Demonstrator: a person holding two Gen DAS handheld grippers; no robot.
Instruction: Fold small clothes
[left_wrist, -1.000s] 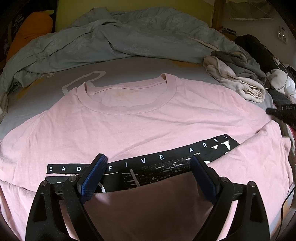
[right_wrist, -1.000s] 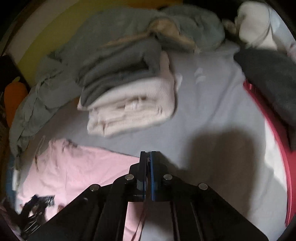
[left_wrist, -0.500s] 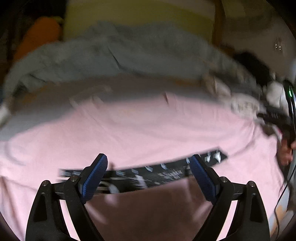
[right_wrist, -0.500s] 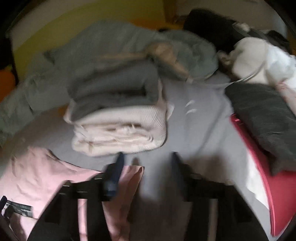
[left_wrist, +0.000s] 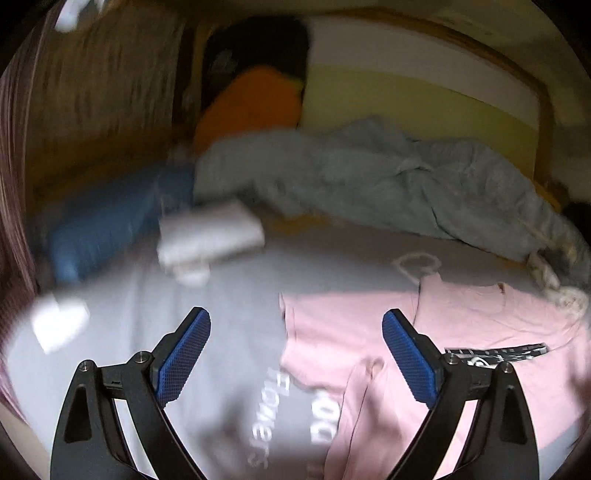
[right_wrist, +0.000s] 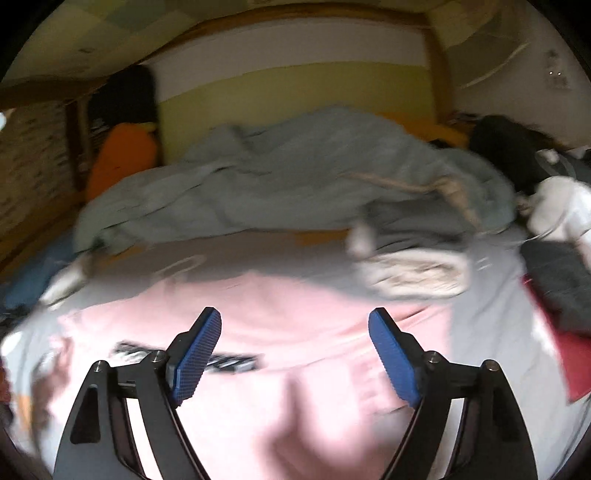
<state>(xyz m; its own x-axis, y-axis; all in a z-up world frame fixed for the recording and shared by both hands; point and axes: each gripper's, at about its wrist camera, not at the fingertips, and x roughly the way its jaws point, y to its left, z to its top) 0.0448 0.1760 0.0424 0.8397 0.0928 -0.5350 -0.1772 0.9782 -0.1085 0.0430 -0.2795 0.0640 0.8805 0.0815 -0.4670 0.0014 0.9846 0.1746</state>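
Left wrist view, left to right: a blue pillow (left_wrist: 99, 225) lies at the far left edge of the bed, with a white folded item (left_wrist: 210, 232) just beside it on the grey sheet (left_wrist: 207, 295), which carries white lettering. The left gripper (left_wrist: 295, 354) hangs above the sheet with its jaws spread wide and nothing between them. The pink T-shirt (left_wrist: 480, 325) lies flat on the sheet to the right, one sleeve folded inward, its black print band partly visible. A rumpled grey-blue duvet (left_wrist: 369, 177) is heaped behind it, against the headboard.

Right wrist view, left to right: an orange cushion (right_wrist: 122, 162) stands by the headboard. The right gripper (right_wrist: 295, 350) is above the middle of the T-shirt; its jaws have just been opening and now stand apart, holding nothing. A stack of folded clothes (right_wrist: 413, 273), cream under grey, sits right of the shirt, close beside it. The frame is blurred.
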